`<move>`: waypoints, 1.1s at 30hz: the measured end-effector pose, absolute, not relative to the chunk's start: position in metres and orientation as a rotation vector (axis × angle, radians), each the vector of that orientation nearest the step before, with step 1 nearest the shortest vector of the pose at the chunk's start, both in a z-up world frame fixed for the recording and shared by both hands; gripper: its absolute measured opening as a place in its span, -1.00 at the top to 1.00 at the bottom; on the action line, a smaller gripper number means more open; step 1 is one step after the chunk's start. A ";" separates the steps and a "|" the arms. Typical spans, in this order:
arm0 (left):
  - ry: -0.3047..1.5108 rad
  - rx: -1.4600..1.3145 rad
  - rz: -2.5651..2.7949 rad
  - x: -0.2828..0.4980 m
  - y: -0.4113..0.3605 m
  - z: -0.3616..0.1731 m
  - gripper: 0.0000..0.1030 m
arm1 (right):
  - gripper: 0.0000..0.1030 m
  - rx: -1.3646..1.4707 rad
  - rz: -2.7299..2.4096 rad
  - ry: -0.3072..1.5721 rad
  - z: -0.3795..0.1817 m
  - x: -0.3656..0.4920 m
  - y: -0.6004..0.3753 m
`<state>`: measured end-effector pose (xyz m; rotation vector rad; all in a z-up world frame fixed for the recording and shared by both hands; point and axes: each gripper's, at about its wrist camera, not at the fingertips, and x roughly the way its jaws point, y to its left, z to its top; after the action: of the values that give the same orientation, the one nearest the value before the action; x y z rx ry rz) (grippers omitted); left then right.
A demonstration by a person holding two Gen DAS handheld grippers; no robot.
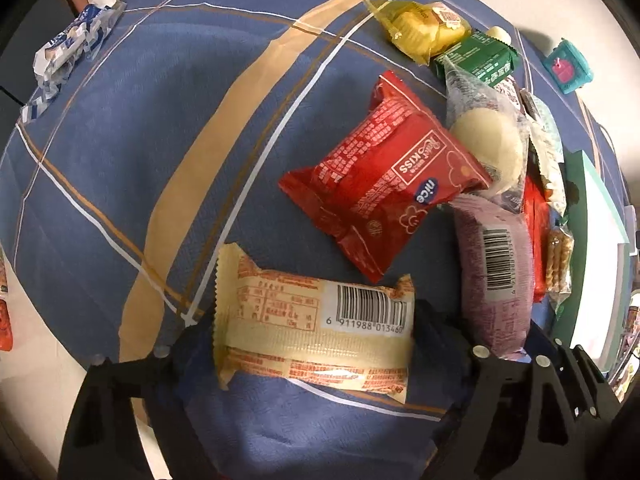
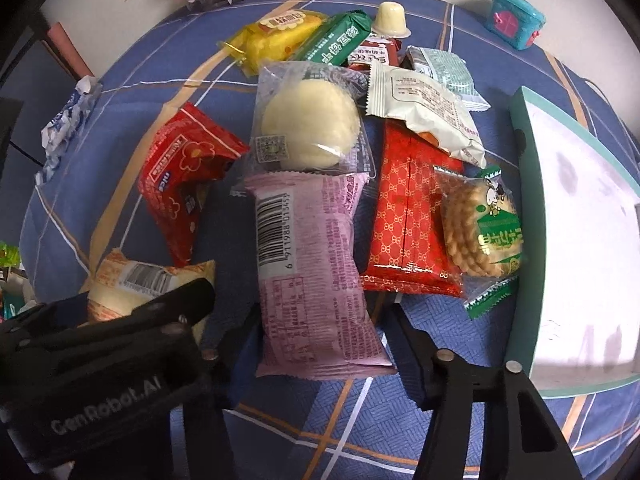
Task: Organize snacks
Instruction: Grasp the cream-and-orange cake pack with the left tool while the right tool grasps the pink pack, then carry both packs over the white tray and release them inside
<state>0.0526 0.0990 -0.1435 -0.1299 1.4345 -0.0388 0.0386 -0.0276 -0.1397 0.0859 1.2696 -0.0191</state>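
Observation:
My left gripper (image 1: 316, 356) has its jaws wide apart on either side of a cream and orange wafer pack (image 1: 312, 332) that lies flat on the blue cloth. My right gripper (image 2: 316, 344) is open around the near end of a pink snack pack (image 2: 312, 264), which also shows in the left wrist view (image 1: 496, 272). A red "nice" pack (image 1: 384, 196) lies just beyond. A pile of snacks sits behind: a round white bun pack (image 2: 308, 124), a red patterned pack (image 2: 408, 216), a cracker pack (image 2: 480, 232).
A mint-edged white box (image 2: 576, 216) stands at the right. A yellow pack (image 2: 276, 40), a green pack (image 2: 336, 36) and a jelly cup (image 2: 390, 20) lie at the back. A blue-white wrapper (image 1: 72, 44) lies far left, a teal box (image 2: 516, 20) far right.

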 end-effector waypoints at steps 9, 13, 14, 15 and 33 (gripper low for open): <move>1.414 -0.140 -0.035 0.049 0.093 -0.138 -0.55 | 0.06 0.113 -0.003 1.247 -0.125 0.022 -0.037; 1.391 -0.140 -0.035 0.044 0.090 -0.129 -0.52 | 0.10 0.134 0.015 1.228 -0.113 0.016 -0.042; 1.381 -0.139 -0.033 0.045 0.087 -0.125 -0.52 | 0.10 0.145 0.013 1.223 -0.110 0.014 -0.044; 1.371 -0.139 -0.034 0.044 0.085 -0.121 -0.52 | 0.10 0.157 0.014 1.218 -0.105 0.012 -0.048; 1.152 -0.113 -0.068 0.025 0.069 -0.014 -0.52 | 0.55 0.304 0.034 1.045 -0.031 -0.025 -0.098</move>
<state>0.0247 0.0693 -0.0144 -0.1127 1.1524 -0.0680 -0.0247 -0.0982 -0.0306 0.3040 1.0448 0.0343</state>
